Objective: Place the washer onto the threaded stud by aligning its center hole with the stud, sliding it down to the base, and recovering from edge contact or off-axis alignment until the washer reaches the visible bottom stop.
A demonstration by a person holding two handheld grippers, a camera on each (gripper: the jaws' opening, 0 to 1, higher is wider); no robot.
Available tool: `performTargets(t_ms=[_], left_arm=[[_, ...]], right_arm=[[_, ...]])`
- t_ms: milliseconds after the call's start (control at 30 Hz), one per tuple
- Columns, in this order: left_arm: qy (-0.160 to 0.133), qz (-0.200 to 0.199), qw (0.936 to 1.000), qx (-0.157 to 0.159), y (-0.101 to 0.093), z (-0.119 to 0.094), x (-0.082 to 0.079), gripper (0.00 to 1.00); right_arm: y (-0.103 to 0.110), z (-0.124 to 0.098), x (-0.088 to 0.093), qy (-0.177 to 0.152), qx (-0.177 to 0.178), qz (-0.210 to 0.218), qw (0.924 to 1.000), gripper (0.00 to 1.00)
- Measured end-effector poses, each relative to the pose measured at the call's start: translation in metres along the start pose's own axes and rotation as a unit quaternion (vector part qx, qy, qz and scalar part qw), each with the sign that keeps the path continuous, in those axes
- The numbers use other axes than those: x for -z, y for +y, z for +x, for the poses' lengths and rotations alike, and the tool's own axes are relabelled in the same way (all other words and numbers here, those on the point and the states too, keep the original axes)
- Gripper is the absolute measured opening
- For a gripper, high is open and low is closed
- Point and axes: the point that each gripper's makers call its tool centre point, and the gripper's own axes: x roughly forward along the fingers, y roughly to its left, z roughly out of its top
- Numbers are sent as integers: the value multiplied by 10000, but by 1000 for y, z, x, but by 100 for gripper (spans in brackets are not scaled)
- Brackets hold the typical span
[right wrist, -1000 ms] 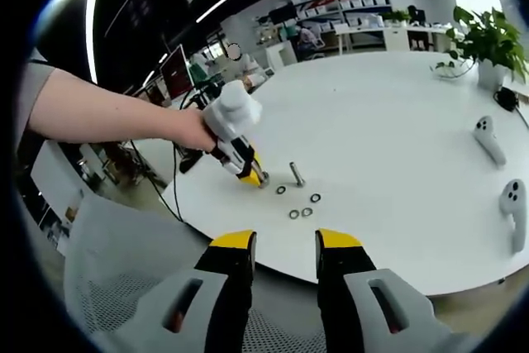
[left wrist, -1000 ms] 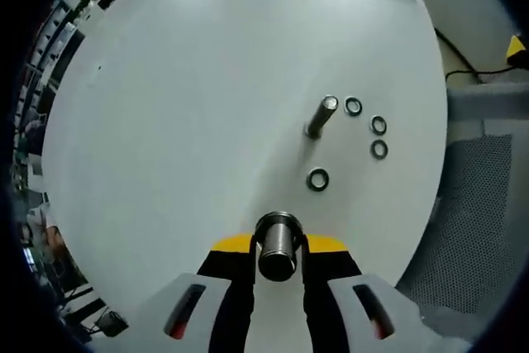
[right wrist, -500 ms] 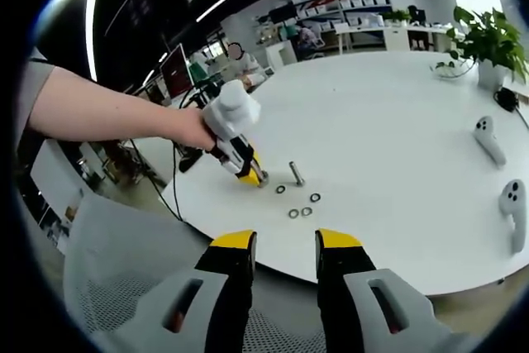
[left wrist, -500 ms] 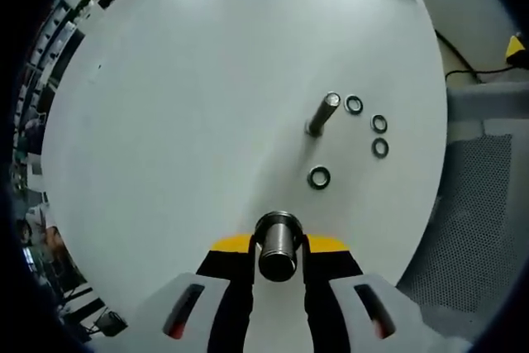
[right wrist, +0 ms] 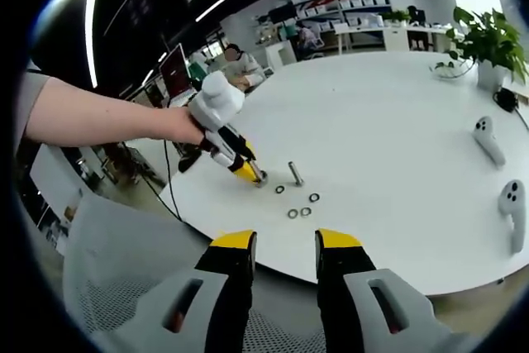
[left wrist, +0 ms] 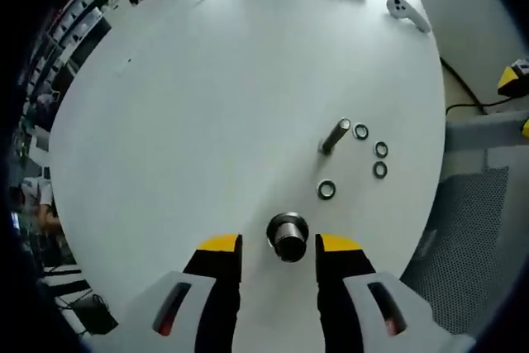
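**Steel stud and nut on white tabletop, washers not yet picked up**

Steel parts lie on a smooth, matte white round tabletop. The threaded stud is a slim grey cylinder standing on its base; in the left gripper view it appears to lean, which may be lens effect. Four washers, flat dark rings with open centres, lie flat around it: washer one on the near side of the stud, washer two just beside its top, washers three and four to the right. None is on the stud.

A short, thick metal cylinder with a bored end, possibly a nut or sleeve, stands between the jaws of the left hand-held gripper. The yellow-tipped jaws are spread and clear of it on both sides, holding nothing. The right hand-held gripper hovers off the near tabletop edge, jaws apart and empty.

Probable faults from here:
- Thin flat washers offer little edge to grip; jaws may slide over one or push it across the smooth surface
- A washer presented tilted may catch on the threads and jam off-axis
- Side contact may tip the slender stud
- The spread left jaws may knock the metal cylinder
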Motion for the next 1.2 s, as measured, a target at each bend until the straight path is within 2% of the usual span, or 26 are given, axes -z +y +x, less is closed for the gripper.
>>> performTargets(t_ms=[100, 233, 467, 600, 633, 700, 833, 1000, 1067, 1200], left_arm=[[-352, 42, 9992, -205, 8, -10, -1, 40], [-609, -284, 9976, -153, 6, -22, 3, 37], [-1186, -583, 9911, -174, -21, -58, 10, 37], [-1383, -714, 9870, -406, -13, -69, 29, 37], [-1519, -960, 9831, -338, -16, -73, 32, 37], [-1623, -1127, 9800, -213, -21, -78, 38, 38], [-1733, -1090, 9785, -253, -33, -92, 53, 38], [-2022, -1375, 9695, -146, -53, -108, 74, 38], [-2239, -1192, 9671, -192, -60, -115, 76, 37], [-2201, -1237, 9675, -155, -66, -120, 88, 37]], right_arm=[[-1, -1, 0, -9, 28, 25, 10000, 31], [-1, -1, 0, -1, 37, 23, 10000, 31], [1, 0, 3, 75, -17, -39, 10000, 31], [-1, 0, 4, 104, 37, 12, 9999, 31], [-2, 0, 5, 113, 53, 18, 9999, 31], [-2, 0, 7, 172, 53, 25, 9998, 31], [-3, 1, 9, 238, 89, 39, 9997, 31], [-6, 1, 13, 332, 161, 44, 9993, 31], [-6, 1, 14, 374, 167, 17, 9992, 31], [-7, 0, 13, 343, 195, 18, 9992, 31]])
